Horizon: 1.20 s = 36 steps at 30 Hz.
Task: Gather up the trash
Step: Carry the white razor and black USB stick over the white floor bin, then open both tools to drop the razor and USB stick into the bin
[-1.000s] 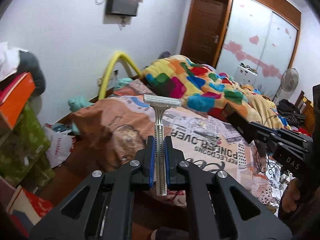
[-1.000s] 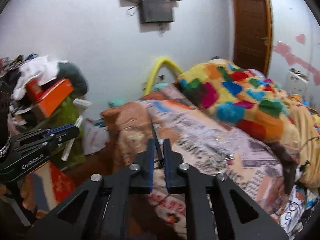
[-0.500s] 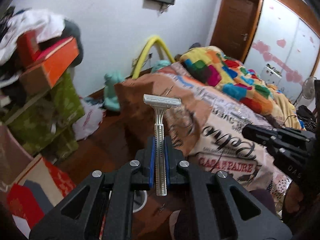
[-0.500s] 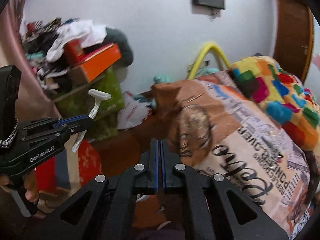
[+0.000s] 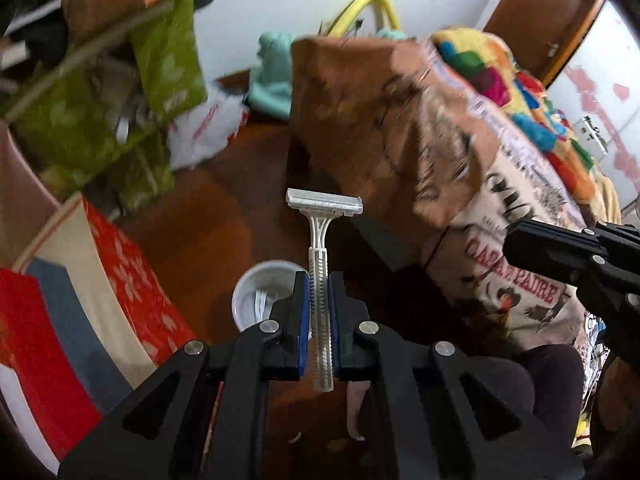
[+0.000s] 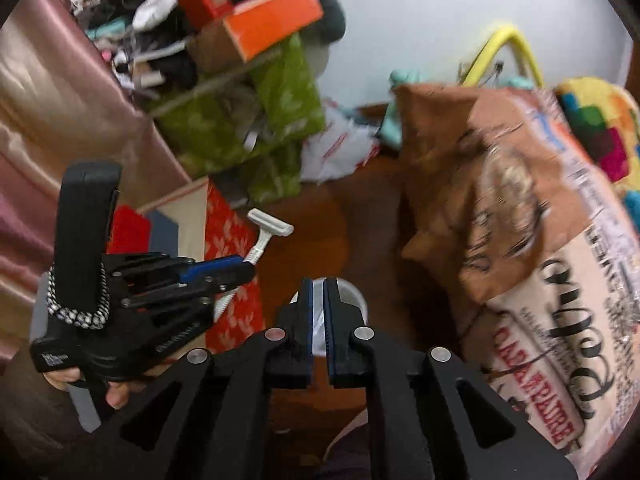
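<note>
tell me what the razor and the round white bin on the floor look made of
Razor: looks like pale moulded plastic, matte, with a ribbed handle and forked neck; any blade is too small to see. Bin: probably thin white plastic, smooth rim, slight sheen; blur leaves it open.

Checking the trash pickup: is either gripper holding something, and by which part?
The left gripper clamps a white disposable razor by its handle, head pointing away. The right gripper is shut with nothing between its pads.
</note>
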{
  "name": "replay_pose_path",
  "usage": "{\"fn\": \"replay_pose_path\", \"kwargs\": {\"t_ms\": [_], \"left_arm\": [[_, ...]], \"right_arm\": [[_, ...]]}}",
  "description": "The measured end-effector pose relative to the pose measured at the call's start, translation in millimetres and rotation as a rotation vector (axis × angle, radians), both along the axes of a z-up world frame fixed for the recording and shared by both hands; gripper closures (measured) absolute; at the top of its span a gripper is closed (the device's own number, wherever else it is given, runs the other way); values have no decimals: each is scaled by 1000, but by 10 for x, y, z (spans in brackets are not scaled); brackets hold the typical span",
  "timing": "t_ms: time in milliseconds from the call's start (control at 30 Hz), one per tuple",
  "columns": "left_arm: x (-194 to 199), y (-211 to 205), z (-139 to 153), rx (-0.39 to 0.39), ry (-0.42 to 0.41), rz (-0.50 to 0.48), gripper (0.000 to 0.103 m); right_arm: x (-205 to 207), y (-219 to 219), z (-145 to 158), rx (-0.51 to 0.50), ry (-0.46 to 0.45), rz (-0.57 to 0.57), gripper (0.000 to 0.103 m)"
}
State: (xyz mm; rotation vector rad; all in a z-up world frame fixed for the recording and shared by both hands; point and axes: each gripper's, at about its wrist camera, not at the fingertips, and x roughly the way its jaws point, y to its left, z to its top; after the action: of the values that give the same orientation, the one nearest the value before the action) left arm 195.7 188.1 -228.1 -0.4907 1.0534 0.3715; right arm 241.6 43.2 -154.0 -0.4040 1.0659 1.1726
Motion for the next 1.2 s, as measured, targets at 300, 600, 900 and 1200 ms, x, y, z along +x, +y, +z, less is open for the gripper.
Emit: {"fn": "replay_pose_path", "kwargs": {"t_ms": [300, 600, 900, 1200], "left_arm": [[50, 215, -610, -121, 109, 42, 95], [121, 328, -734, -123, 138, 50, 93], [-35, 342, -433, -69, 93, 69, 93], [-129, 52, 273, 46, -39, 40, 93]], "right_arm": [[26, 304, -583, -158, 80, 33, 91], [88, 418, -729, -180, 74, 13, 65], [84, 347, -637, -153, 54, 4, 65], [148, -4, -236, -55, 8, -47, 65]]}}
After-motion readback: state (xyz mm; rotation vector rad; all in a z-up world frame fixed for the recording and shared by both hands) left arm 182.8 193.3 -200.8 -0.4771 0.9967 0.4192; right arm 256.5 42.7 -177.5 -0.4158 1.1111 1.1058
